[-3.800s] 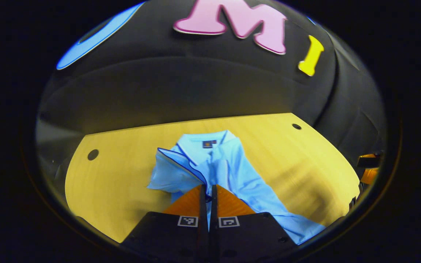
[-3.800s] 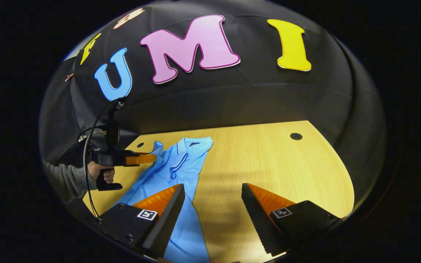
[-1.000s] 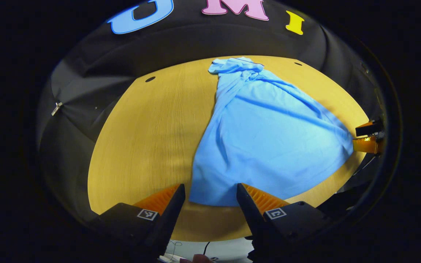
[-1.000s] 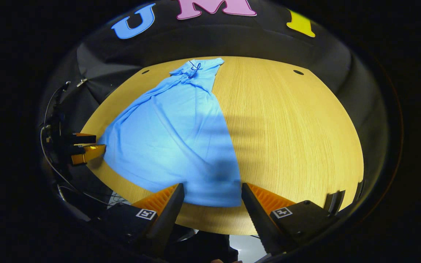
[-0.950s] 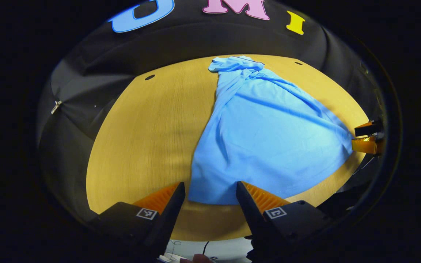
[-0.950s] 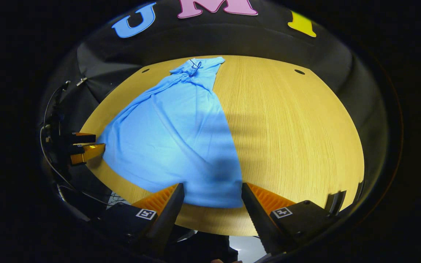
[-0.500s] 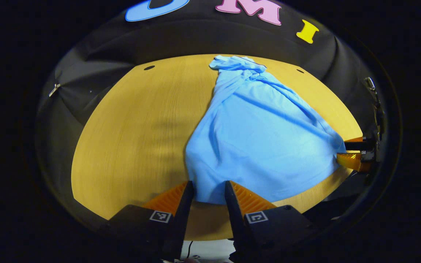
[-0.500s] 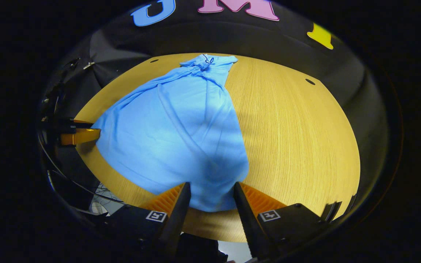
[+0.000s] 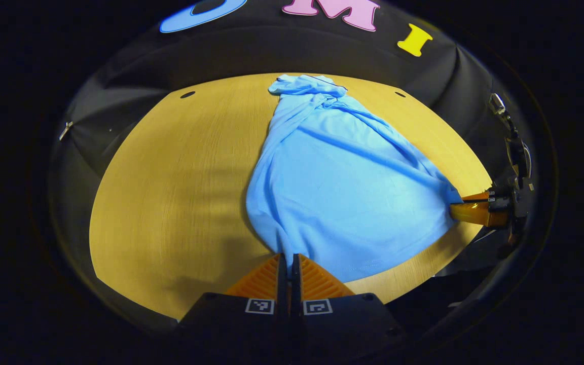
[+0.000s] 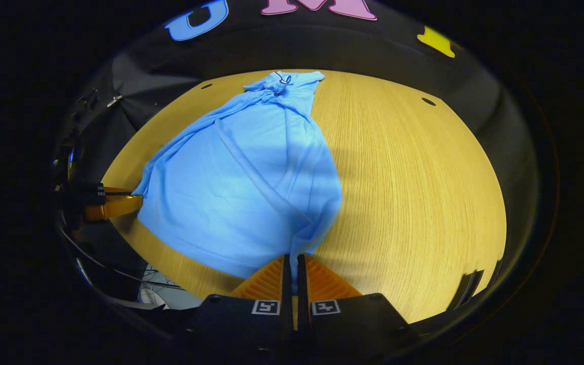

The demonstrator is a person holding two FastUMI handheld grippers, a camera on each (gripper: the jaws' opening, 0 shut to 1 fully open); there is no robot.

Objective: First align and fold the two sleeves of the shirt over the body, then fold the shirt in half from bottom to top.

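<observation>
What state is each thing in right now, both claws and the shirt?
Left claw: shut on the shirt's bottom hem.
Right claw: shut on the hem's other corner.
Shirt: flat on the table, creased, sleeves bunched at the collar end, not yet folded in half.

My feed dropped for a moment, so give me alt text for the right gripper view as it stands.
The right gripper has its jaws shut on the near hem corner of a light blue shirt lying on a wooden table. The shirt narrows toward its bunched collar at the far edge. At left, the left gripper meets the hem's other corner.
</observation>
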